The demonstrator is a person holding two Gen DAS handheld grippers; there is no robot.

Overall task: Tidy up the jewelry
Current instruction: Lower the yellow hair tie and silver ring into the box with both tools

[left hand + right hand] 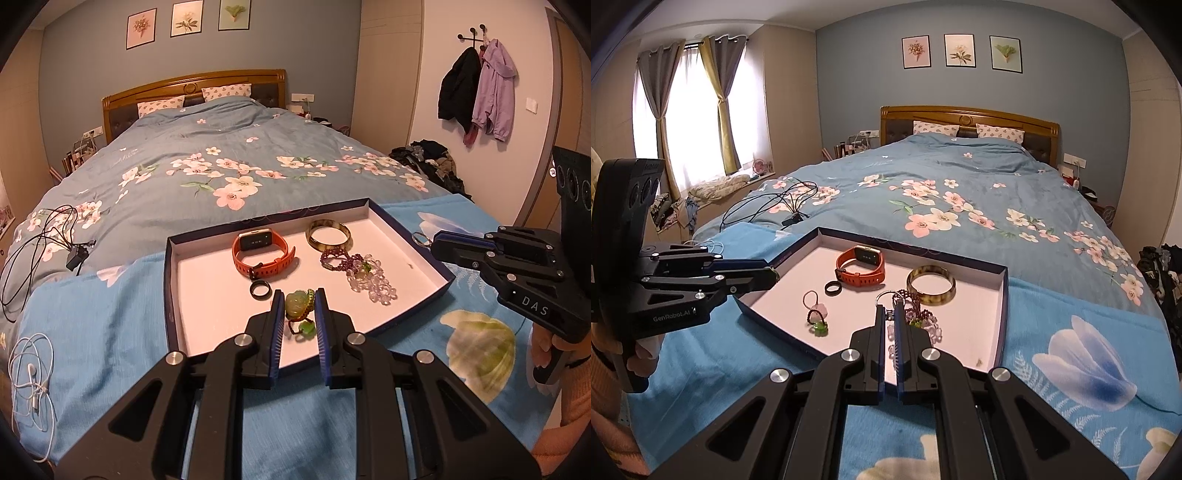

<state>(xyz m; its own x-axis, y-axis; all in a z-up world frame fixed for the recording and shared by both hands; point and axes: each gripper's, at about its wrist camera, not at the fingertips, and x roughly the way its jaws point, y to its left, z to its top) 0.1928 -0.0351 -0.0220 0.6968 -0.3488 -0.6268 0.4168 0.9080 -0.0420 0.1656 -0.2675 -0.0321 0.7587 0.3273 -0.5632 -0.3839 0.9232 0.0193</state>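
My left claw point(299, 299) pinches the jade charm point(295, 304); right claw point(890, 314) is clamped on a thin ring point(885, 297). Both light, slippery, so grip the cord.

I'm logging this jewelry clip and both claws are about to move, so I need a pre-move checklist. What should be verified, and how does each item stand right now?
1. Left claw grips the jade pendant: ok, pinched in its jaws.
2. Right claw grips the silver ring: ok, held at the tips.
3. Room in the tray for a drop: ok, wide bare floor.
4. Right claw above the tray: cannot tell, the views disagree.
5. Bead bracelets kept separate: not ok, purple and clear strands overlap.
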